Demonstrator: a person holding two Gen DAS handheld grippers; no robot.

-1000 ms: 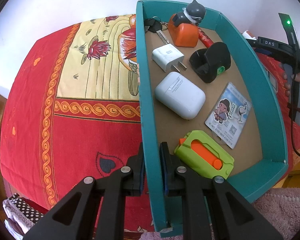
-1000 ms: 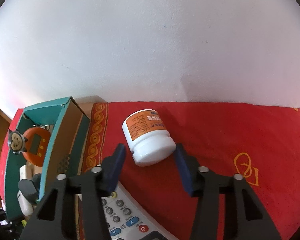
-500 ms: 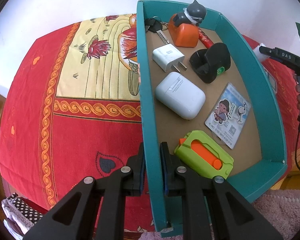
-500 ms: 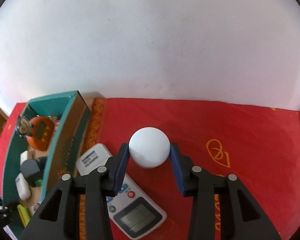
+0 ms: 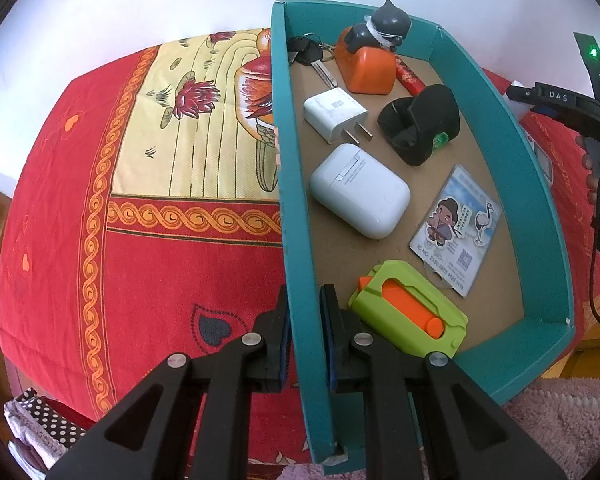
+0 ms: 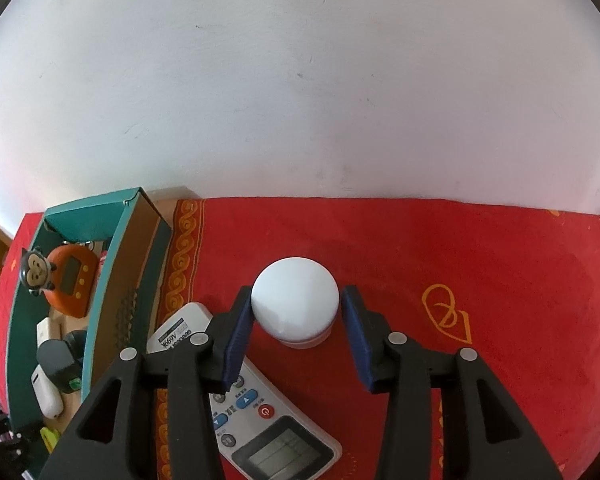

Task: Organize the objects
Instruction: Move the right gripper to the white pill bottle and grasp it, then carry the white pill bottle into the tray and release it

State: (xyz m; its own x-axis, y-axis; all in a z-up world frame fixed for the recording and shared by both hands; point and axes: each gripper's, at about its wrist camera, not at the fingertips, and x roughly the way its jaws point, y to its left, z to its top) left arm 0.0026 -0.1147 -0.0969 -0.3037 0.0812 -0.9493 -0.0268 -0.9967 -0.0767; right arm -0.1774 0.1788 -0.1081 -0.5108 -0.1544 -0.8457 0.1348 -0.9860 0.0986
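My left gripper (image 5: 305, 336) is shut on the near left wall of a teal box (image 5: 296, 216), one finger inside and one outside. The box holds a white earbud case (image 5: 360, 196), a white charger plug (image 5: 334, 116), keys (image 5: 308, 56), an orange timer with a grey figure (image 5: 368, 60), a black holder (image 5: 420, 120), a card (image 5: 456, 228) and a green-orange toy (image 5: 408, 316). In the right wrist view a white jar (image 6: 295, 300) stands upright on the red cloth between the fingers of my open right gripper (image 6: 296, 320). The left pad touches it; the right pad stands just off it.
A white remote control (image 6: 240, 404) lies under my right gripper's left finger, beside the teal box (image 6: 112, 288). A red and yellow patterned cloth (image 5: 140, 184) covers the table. A white wall stands behind. A pink rug (image 5: 560, 428) lies below the table edge.
The right gripper closed on the lying jar, stood it upright, and has now opened slightly around it. The left gripper keeps hold of the box wall, unmoved.
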